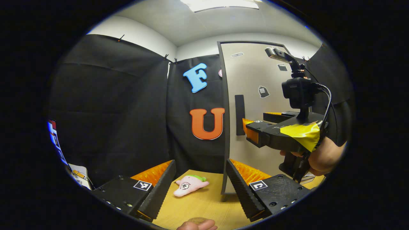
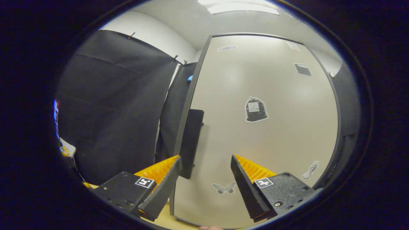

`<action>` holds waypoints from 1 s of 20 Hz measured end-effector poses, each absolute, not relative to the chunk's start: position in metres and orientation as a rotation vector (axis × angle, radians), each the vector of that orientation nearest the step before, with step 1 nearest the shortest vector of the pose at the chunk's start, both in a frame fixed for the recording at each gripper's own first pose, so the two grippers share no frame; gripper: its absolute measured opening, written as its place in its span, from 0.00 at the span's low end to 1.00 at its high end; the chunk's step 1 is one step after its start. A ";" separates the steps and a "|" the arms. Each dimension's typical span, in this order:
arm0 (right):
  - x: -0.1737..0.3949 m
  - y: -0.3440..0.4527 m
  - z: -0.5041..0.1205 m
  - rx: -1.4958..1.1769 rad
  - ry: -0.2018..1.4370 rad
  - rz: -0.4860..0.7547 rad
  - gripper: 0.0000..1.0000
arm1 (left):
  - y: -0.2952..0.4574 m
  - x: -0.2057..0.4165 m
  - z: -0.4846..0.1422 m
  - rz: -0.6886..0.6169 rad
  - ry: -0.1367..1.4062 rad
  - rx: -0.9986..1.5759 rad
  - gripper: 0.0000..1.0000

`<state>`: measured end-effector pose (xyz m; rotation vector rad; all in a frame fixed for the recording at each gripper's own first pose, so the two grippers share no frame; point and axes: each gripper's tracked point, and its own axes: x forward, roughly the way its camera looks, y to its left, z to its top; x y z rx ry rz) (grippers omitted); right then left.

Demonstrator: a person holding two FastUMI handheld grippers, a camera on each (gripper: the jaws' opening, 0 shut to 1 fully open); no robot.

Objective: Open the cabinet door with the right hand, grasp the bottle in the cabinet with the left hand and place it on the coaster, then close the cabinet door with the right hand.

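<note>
Cabinet door: the tall pale grey cabinet door with a dark frame [image 2: 268,127] stands closed, taking up the right gripper view from 12 to 5 o'clock; in the left gripper view it sits at 1 to 3 o'clock.
Handle: a flat black vertical handle [image 2: 191,142] lies on the door near its left edge, at 9 o'clock from the view's centre.
Right gripper: the right gripper [image 2: 204,188] is spread wide at 6 o'clock, close in front of the door; the handle is just above its left finger, contact not clear. In the left gripper view it is held by a hand [image 1: 322,156] at 3 o'clock.
Left gripper: the left gripper [image 1: 199,188] is spread wide and empty over the light wooden table [image 1: 207,204].
Toy: a small pink plush toy with a green tuft [image 1: 190,184] lies on the table between the left gripper's fingers, farther off.
Bottle: cannot tell where it is, with the door closed.
Stickers: a dark bag-shaped sticker [image 2: 255,109] is at the door's centre, a grey butterfly sticker [image 2: 224,188] at 6 o'clock.
</note>
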<state>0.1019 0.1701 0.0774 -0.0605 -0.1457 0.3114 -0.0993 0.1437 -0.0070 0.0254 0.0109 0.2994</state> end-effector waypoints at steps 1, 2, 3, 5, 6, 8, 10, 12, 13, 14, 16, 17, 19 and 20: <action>0.107 0.174 0.077 -0.056 -0.144 0.307 1.00 | 0.152 -0.105 -0.010 0.318 0.020 0.029 0.95; 0.111 0.180 0.077 -0.049 -0.141 0.310 0.99 | 0.159 -0.110 -0.012 0.334 0.027 0.033 0.95; 0.115 0.186 0.076 -0.041 -0.132 0.316 0.99 | 0.166 -0.114 -0.014 0.350 0.035 0.036 0.95; 0.117 0.200 0.077 -0.055 -0.144 0.333 0.98 | 0.169 -0.118 -0.017 0.371 0.053 0.035 0.95; 0.119 0.203 0.076 -0.084 -0.136 0.318 0.92 | 0.168 -0.120 -0.019 0.379 0.066 0.038 0.95; 0.125 0.213 0.071 -0.097 -0.118 0.316 0.78 | 0.171 -0.126 -0.024 0.388 0.086 0.047 0.95; 0.125 0.206 0.071 -0.081 -0.096 0.257 0.55 | 0.174 -0.131 -0.022 0.388 0.089 0.052 0.95; 0.126 0.207 0.067 -0.040 -0.056 0.254 0.39 | 0.185 -0.130 -0.023 0.388 0.085 0.055 0.95; 0.125 0.207 0.067 -0.027 -0.034 0.262 0.38 | 0.192 -0.129 -0.028 0.388 0.086 0.053 0.95; 0.125 0.207 0.066 -0.019 -0.011 0.274 0.33 | 0.195 -0.131 -0.030 0.387 0.088 0.049 0.95; 0.125 0.208 0.065 -0.027 0.028 0.306 0.29 | 0.198 -0.133 -0.031 0.377 0.090 0.036 0.95; 0.123 0.207 0.065 -0.038 0.041 0.321 0.29 | 0.197 -0.134 -0.031 0.371 0.090 0.028 0.95; 0.119 0.208 0.063 -0.031 0.070 0.357 0.27 | 0.196 -0.135 -0.030 0.353 0.080 0.016 0.95; 0.117 0.207 0.063 -0.026 0.083 0.369 0.25 | 0.194 -0.136 -0.030 0.340 0.072 0.009 0.95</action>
